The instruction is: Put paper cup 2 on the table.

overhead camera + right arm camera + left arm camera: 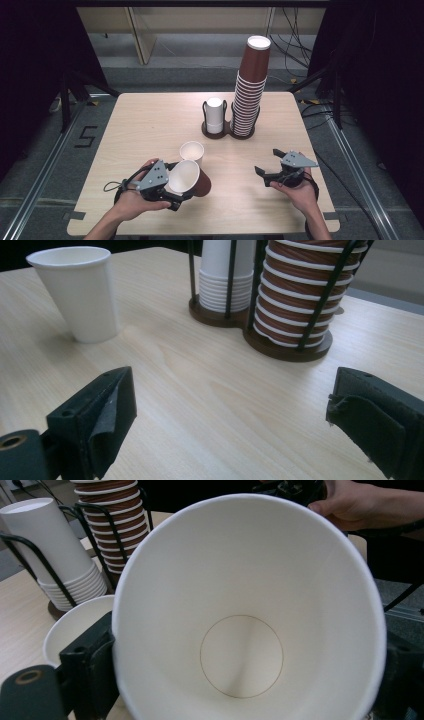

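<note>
While the left gripper (172, 192) clamps a brown paper cup (192, 180) between its jaws, the cup lies tilted, white mouth facing back along them toward the hand. Just beyond the jaws a white paper cup (192, 152) stands upright on the table (140, 125). Right gripper (267, 167) holds nothing; jaws spread wide, bare wood between them. Ahead of its jaws sits the cup rack (227, 131) with a white stack (214, 115) and a tall brown stack (250, 90).

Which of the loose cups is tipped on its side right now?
The brown cup clamped in the left gripper, its mouth toward the camera. The white cup behind it stands upright on the table.
</note>
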The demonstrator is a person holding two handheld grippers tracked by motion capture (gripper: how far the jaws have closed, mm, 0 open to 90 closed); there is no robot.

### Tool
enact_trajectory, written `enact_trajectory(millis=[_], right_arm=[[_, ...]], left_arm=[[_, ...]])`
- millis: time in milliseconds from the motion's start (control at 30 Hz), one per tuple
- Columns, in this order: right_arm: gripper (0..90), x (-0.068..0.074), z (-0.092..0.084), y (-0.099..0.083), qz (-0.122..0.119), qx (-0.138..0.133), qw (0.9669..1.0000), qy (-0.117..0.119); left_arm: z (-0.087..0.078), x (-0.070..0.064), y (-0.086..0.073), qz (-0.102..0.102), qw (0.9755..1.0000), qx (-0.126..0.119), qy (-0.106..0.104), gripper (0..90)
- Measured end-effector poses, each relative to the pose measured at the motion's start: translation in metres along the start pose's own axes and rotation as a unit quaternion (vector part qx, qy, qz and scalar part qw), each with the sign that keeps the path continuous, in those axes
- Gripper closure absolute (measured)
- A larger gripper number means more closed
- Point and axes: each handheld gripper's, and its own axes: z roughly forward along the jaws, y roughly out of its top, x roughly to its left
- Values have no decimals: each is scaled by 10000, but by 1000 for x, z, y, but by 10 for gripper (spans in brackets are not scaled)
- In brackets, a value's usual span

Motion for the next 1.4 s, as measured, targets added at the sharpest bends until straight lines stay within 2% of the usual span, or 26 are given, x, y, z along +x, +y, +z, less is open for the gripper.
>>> enact_trajectory(millis=[67, 100, 167, 200, 267, 333, 367, 433, 467, 500, 533, 633, 700, 733, 800, 833, 867, 933, 967, 1100, 1133, 1233, 1267, 1300, 1367, 1400], right_arm=[[57, 0, 0, 0, 66, 25, 10000, -65], [57, -2, 1, 0, -88, -90, 9998, -158], [58, -1, 0, 0, 59, 50, 9998, -166], [58, -1, 0, -1, 70, 10, 9996, -288], [58, -3, 0, -1, -27, 3, 9994, -332], [58, -4, 2, -1, 37, 3, 9996, -275], [58, -3, 3, -1, 70, 14, 9997, -227], [58, -3, 3, 0, 7, 8, 9994, -340], [58, -1, 3, 0, 129, 96, 9994, -318], [58, -3, 4, 0, 1, 17, 9994, -339], [58, -2, 4, 1, 107, 109, 9996, -255], [57, -4, 5, 0, 10, 67, 9995, -323], [57, -4, 5, 0, 69, 93, 9995, -302], [57, -2, 4, -1, 221, 111, 9993, -265], [57, -1, 4, -1, 257, 141, 9992, -285], [57, -2, 4, -1, 250, 138, 9992, -289], [57, -4, 4, -1, 89, 50, 9993, -351], [57, -3, 4, -1, 199, 50, 9994, -293], [57, -5, 4, -1, 137, 17, 9995, -281], [56, -5, 3, -2, 195, 73, 9993, -326], [55, -5, 3, -2, 238, 76, 9991, -331], [52, -5, 2, -2, 252, 97, 9991, -339], [51, -4, 2, -2, 335, 115, 9988, -341], [51, -7, 3, -2, 135, 45, 9993, -355], [49, -7, 3, -1, 105, 1, 9993, -364], [49, -4, 2, -2, 307, 80, 9990, -329]], left_arm=[[-6, 3, -6, 16, 9999, 101, 125, 106], [-8, 4, -8, 10, 9998, 136, 145, 106], [-14, 6, -14, -27, 9995, 197, 265, 106], [-16, 8, -17, -57, 9993, 189, 303, 106], [-22, 11, -22, -100, 9986, 292, 426, 106], [-28, 15, -28, -122, 9981, 326, 511, 105], [-30, 17, -30, -137, 9976, 349, 583, 105], [-37, 23, -35, -203, 9965, 420, 689, 105], [-39, 26, -37, -220, 9959, 459, 748, 105], [-41, 29, -39, -253, 9952, 499, 798, 105], [-43, 34, -41, -244, 9947, 550, 835, 104], [-44, 45, -45, -290, 9924, 689, 975, 104], [-42, 53, -47, -291, 9902, 844, 1073, 103], [-41, 58, -48, -290, 9887, 939, 1130, 102], [-37, 67, -50, -336, 9875, 972, 1193, 101], [-33, 69, -52, -465, 9876, 905, 1197, 101], [-31, 73, -52, -459, 9866, 963, 1231, 101], [-25, 79, -51, -441, 9856, 1073, 1233, 100], [-22, 79, -51, -512, 9855, 1006, 1264, 100], [-14, 87, -44, -412, 9838, 1184, 1283, 99], [-11, 88, -42, -475, 9848, 1121, 1239, 98], [-3, 92, -37, -377, 9845, 1199, 1225, 96], [-1, 92, -35, -357, 9830, 1305, 1241, 94], [2, 93, -35, -334, 9834, 1284, 1236, 94], [7, 96, -33, -284, 9820, 1414, 1216, 92], [9, 96, -33, -318, 9829, 1335, 1225, 90]])
